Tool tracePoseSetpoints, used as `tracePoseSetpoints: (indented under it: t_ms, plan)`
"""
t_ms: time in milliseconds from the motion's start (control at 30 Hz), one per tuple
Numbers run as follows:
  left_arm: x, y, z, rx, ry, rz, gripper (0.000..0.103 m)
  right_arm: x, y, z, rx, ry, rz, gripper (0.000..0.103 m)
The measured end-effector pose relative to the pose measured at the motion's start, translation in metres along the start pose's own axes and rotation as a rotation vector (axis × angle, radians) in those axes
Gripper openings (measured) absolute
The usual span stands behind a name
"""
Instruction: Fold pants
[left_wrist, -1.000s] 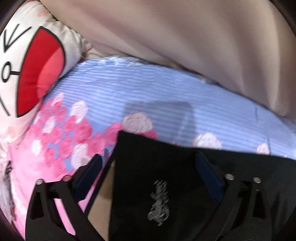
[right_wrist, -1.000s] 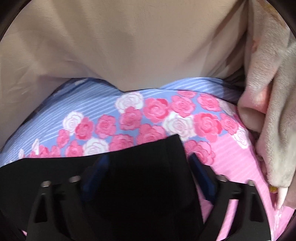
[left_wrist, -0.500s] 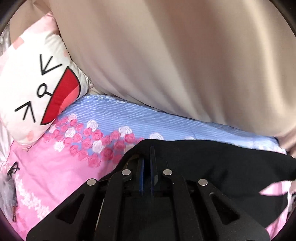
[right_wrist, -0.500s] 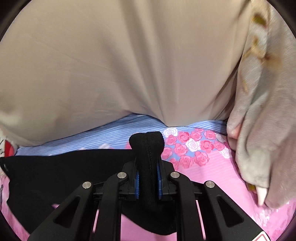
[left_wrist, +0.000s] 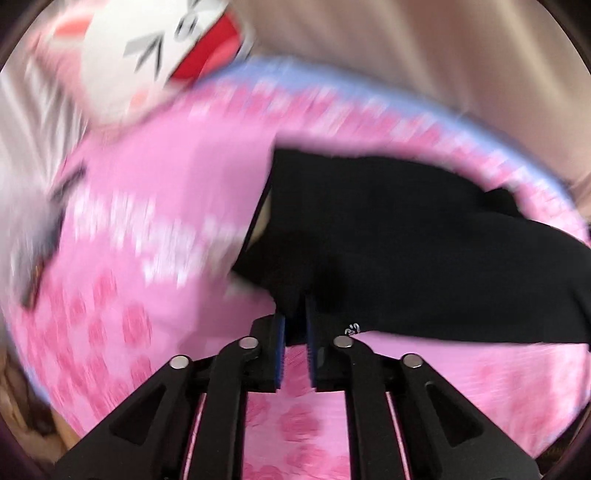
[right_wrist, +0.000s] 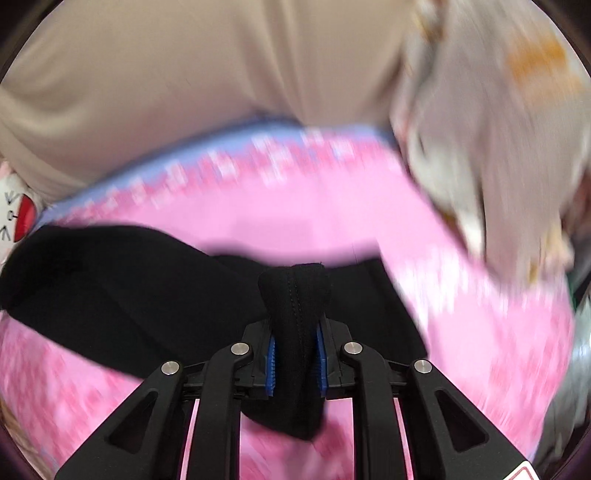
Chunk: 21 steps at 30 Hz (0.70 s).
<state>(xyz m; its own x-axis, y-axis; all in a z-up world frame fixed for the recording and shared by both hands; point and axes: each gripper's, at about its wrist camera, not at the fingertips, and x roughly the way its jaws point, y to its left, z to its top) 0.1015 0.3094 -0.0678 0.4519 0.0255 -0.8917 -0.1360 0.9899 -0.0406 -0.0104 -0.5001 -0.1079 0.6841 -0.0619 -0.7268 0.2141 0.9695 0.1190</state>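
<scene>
The black pants (left_wrist: 399, 251) are stretched above a pink and blue rose-print bed sheet (left_wrist: 155, 206). My left gripper (left_wrist: 294, 325) is shut on the near edge of the pants, beside a small silver logo. In the right wrist view my right gripper (right_wrist: 294, 350) is shut on a bunched, stitched edge of the pants (right_wrist: 122, 291); the fabric sticks up between the blue pads and spreads left over the sheet (right_wrist: 461, 314). Both views are motion-blurred.
A white cartoon-face pillow (left_wrist: 155, 51) lies at the far left of the bed. A beige curtain (right_wrist: 192, 81) hangs behind the bed. A grey patterned blanket (right_wrist: 491, 122) is heaped at the right. A dark object (left_wrist: 44, 254) lies at the sheet's left edge.
Both grippers went from open to shut on the pants' edges, then lifted and pulled back toward me with the fabric. Much more pink sheet now shows beyond the pants.
</scene>
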Motion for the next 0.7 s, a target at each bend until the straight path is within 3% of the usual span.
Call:
tracePoseSetpoints:
  t_ms: [67, 133, 200, 233, 267, 333, 400, 467, 500, 533, 600, 633, 700]
  plan:
    - [0.013, 0.003, -0.007, -0.024, 0.014, 0.027, 0.017, 0.005, -0.011, -0.018, 0.048, 0.016, -0.008, 0.026]
    - [-0.002, -0.001, -0.005, -0.02, -0.025, 0.038, 0.021, -0.006, -0.023, -0.026, 0.117, -0.012, -0.01, 0.036]
    - [-0.033, -0.002, 0.0, -0.023, -0.101, 0.106, 0.044, -0.026, -0.031, -0.03, 0.152, -0.058, -0.013, 0.052]
    - [-0.047, -0.002, 0.003, -0.029, -0.142, 0.139, 0.074, -0.031, -0.037, -0.03, 0.157, -0.076, -0.026, 0.054]
    - [-0.065, -0.001, 0.005, -0.043, -0.198, 0.193, 0.091, -0.041, -0.04, -0.03, 0.164, -0.096, -0.042, 0.056]
    - [-0.098, -0.001, 0.005, -0.078, -0.3, 0.298, 0.091, -0.062, -0.05, -0.031, 0.208, -0.145, -0.036, 0.057]
    - [-0.12, -0.004, 0.01, -0.104, -0.356, 0.314, 0.091, -0.076, -0.059, -0.027, 0.277, -0.185, 0.036, 0.058]
    - [-0.13, -0.022, 0.014, -0.101, -0.384, 0.237, 0.091, -0.072, -0.062, -0.018, 0.311, -0.193, 0.11, 0.068]
    - [-0.129, -0.032, 0.015, -0.09, -0.386, 0.21, 0.091, -0.064, -0.06, -0.014, 0.318, -0.165, 0.14, 0.077]
    - [-0.126, -0.052, 0.015, -0.055, -0.381, 0.17, 0.091, -0.055, -0.055, -0.011, 0.309, -0.129, 0.148, 0.078]
    - [-0.116, -0.08, 0.012, 0.0, -0.356, 0.117, 0.091, -0.023, -0.041, -0.007, 0.247, 0.001, 0.058, 0.078]
    - [-0.105, -0.099, 0.01, 0.034, -0.33, 0.076, 0.091, -0.013, -0.034, -0.008, 0.222, 0.037, 0.027, 0.075]
    - [-0.092, -0.128, 0.006, 0.083, -0.287, 0.02, 0.091, 0.005, -0.018, -0.007, 0.154, 0.087, 0.005, 0.011]
